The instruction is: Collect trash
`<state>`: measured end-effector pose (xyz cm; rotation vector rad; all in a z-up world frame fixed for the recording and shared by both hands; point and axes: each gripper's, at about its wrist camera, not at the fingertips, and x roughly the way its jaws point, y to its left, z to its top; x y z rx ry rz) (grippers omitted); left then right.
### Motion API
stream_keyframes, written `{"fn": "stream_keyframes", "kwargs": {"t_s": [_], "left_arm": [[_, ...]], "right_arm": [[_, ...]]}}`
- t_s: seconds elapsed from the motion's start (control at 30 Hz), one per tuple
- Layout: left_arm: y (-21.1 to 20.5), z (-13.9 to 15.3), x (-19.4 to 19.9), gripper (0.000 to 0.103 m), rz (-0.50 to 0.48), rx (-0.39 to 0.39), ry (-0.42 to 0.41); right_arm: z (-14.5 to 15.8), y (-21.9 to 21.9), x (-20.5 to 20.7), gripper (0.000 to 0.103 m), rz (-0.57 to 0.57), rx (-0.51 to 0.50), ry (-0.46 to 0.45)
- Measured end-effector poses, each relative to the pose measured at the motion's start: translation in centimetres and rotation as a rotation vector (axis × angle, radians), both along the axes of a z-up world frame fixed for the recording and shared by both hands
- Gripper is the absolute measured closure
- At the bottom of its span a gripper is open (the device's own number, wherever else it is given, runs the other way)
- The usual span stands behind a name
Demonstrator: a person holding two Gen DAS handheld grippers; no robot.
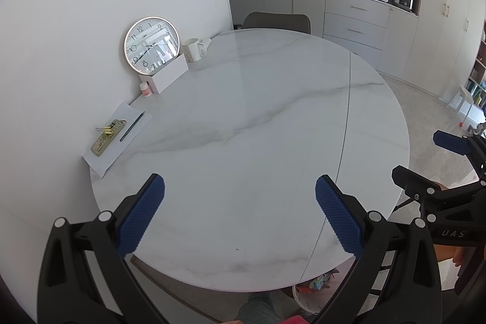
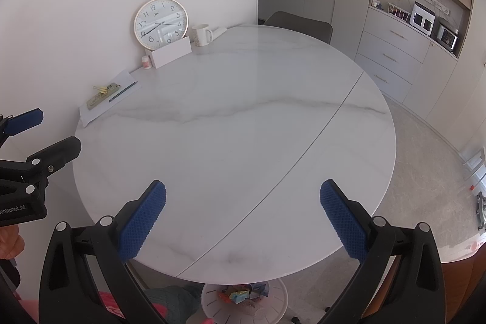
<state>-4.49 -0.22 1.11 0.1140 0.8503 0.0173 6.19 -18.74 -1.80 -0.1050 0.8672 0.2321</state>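
A: Well, the round marble table (image 2: 243,117) fills both views; its middle is bare, a seam running across the top; behind it a grey chair (image 2: 299,22) against the cabinets.

B: And the grippers?

A: Left gripper (image 1: 240,213) hovers above the near edge, blue pads spread wide, nothing between them; right gripper (image 2: 243,216) the same, released and empty; each shows at the edge of the other's view.

B: The trash?

A: Under the near rim; a white basket (image 2: 212,308) on the floor holds colourful crumpled wrappers (image 2: 243,293); partly hidden by the tabletop.

B: Anything on top?

A: Only by the wall; a clock (image 2: 161,22) leaning behind a white box (image 2: 170,52); a mug (image 2: 202,34); a sheet of paper (image 2: 100,105) with a pencil (image 2: 123,92), a ruler (image 2: 100,99) and a binder clip (image 2: 100,88); a little jar (image 2: 147,62).
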Motion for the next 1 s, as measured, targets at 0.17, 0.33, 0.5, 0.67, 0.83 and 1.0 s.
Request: {"fn": "stream_keyframes", "kwargs": {"t_s": [0.17, 0.33, 0.5, 0.67, 0.83, 1.0], "left_arm": [[0.25, -0.09, 0.09, 0.008, -0.015, -0.030, 0.012], [0.47, -0.30, 0.15, 0.008, -0.022, -0.039, 0.010], [0.21, -0.48, 0.02, 0.008, -0.046, -0.039, -0.004], [0.11, -0.36, 0.10, 0.008, -0.028, -0.016, -0.034], [0.44, -0.41, 0.60, 0.008, -0.013, -0.034, 0.000], [0.21, -0.46, 0.49, 0.008, -0.010, -0.006, -0.008]], "right_arm": [[0.03, -0.03, -0.01, 0.002, 0.001, 0.000, 0.000], [-0.14, 0.06, -0.17, 0.002, -0.001, 0.001, 0.002], [-0.06, 0.24, -0.38, 0.002, -0.005, 0.003, 0.001], [0.00, 0.23, -0.41, 0.002, -0.006, 0.004, 0.001], [-0.04, 0.21, -0.44, 0.002, -0.008, 0.003, 0.002], [-0.09, 0.12, -0.34, 0.002, -0.013, 0.003, 0.005]]}}
